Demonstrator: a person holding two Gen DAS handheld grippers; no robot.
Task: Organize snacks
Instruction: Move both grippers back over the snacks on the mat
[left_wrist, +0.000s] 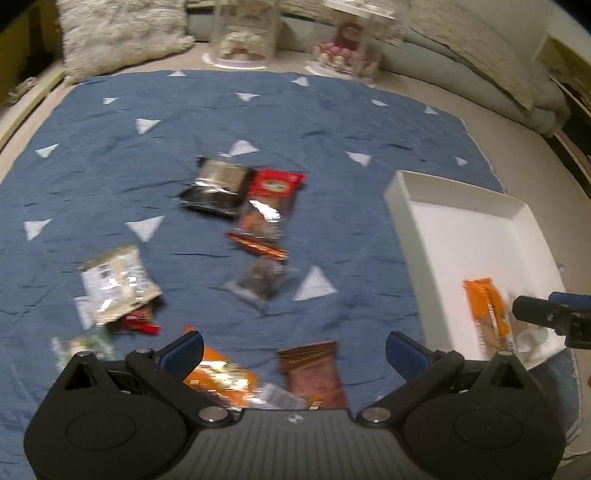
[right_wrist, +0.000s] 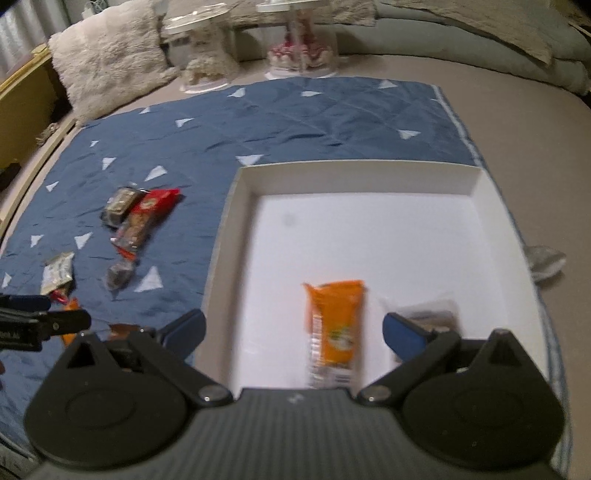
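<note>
My left gripper is open above the near edge of a blue mat. Under it lie a brown snack pack and an orange pack. Further out sit a black pack, a red pack, a silver pack and a small dark pack. My right gripper is open over a white tray. An orange bar lies in the tray between its fingers. A clear-wrapped dark snack lies by the right finger.
Two clear domed containers stand on the grey surface beyond the mat. A fluffy cushion is at the back left. A crumpled silver wrapper lies right of the tray. The right gripper's tip shows over the tray.
</note>
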